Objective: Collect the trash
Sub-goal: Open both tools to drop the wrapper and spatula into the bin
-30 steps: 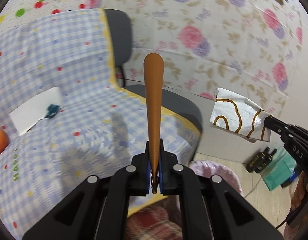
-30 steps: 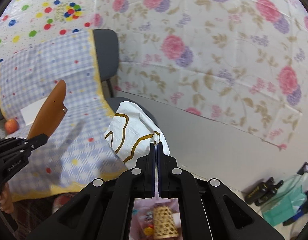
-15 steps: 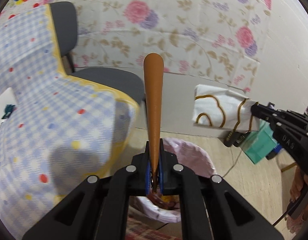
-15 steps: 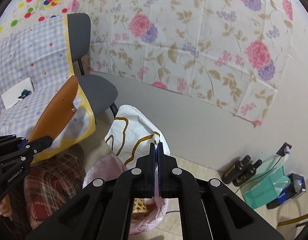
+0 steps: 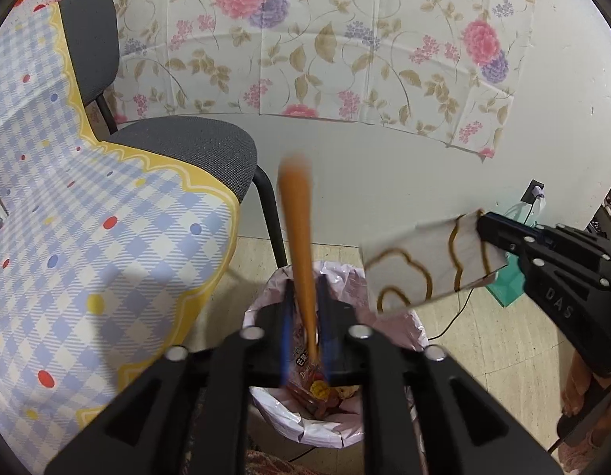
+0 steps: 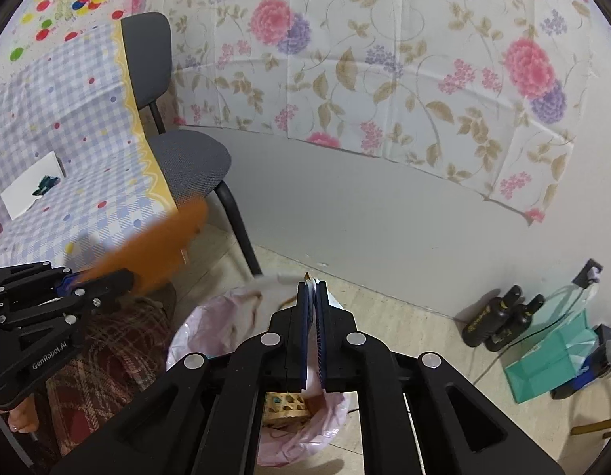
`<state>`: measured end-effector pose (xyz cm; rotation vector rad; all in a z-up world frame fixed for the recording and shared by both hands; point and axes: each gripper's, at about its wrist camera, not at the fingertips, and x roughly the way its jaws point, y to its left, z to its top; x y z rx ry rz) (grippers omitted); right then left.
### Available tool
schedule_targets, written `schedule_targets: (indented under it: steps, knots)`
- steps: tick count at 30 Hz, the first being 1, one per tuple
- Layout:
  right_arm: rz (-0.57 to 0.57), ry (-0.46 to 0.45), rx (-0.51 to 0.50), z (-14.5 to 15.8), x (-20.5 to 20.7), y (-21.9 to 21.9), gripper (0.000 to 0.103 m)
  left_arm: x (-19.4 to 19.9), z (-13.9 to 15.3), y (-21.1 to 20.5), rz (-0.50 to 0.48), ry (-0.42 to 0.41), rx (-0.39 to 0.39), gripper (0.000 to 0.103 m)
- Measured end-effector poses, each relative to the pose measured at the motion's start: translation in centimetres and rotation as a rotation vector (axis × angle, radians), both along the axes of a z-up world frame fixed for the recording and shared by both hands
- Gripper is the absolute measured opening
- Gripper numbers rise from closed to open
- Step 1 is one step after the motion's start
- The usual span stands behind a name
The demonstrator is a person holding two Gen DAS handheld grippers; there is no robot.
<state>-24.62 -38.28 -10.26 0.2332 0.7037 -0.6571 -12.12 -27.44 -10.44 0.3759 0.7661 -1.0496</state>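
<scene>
My left gripper (image 5: 306, 283) hangs over a bin lined with a pink bag (image 5: 388, 340). Its jaws are opening and a gap shows on both sides of the flat brown piece (image 5: 299, 229), which is blurred between them. Wrappers lie inside the bin. In the same view my right gripper (image 5: 483, 233) reaches in from the right, with a white wrapper with brown loops (image 5: 416, 273) at its tip. In the right wrist view my right gripper (image 6: 313, 284) is also over the bin (image 6: 210, 316); its jaws are opening a slit, with the wrapper's edge (image 6: 307, 276) blurred between them.
A grey chair (image 5: 186, 146) stands left of the bin, beside a table with a checked cloth (image 5: 87, 237). Two black bottles (image 6: 499, 320), a teal bag (image 6: 551, 364) and a cable lie by the wall on the right. A plaid cloth (image 6: 107, 356) is at lower left.
Both grippers swung from the table over to the bin and sank toward it. Both pairs of jaws parted from shut. The brown piece is now blurred and the wrapper has tipped down.
</scene>
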Motion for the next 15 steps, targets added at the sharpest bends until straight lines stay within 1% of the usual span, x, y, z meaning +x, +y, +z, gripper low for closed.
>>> schedule_targets:
  steps: [1, 2, 3, 5, 11, 15]
  knots:
    - [0.008, 0.01, 0.015, -0.4, 0.4, -0.3, 0.01, 0.3, 0.0, 0.0, 0.004, 0.0, 0.0, 0.034]
    - [0.014, 0.009, 0.025, -0.5, 0.6, -0.4, 0.017, 0.5, 0.1, 0.1, 0.012, -0.003, -0.003, 0.044]
    - [0.02, 0.001, 0.036, -0.5, 0.6, -0.4, 0.025, 0.6, 0.2, 0.3, 0.02, -0.005, -0.008, 0.044]
    - [0.024, -0.005, 0.026, -0.2, 0.6, -0.3, 0.03, 1.2, 0.6, 0.9, 0.041, -0.001, -0.019, 0.045]
    - [0.049, -0.044, -0.01, 2.0, 0.2, 0.7, 0.032, 3.1, 2.2, 3.3, 0.131, -0.015, -0.047, 0.047]
    - [0.078, -0.076, -0.021, 3.4, 0.9, 1.1, 0.032, 4.3, 3.5, 5.0, 0.187, -0.038, -0.056, 0.048]
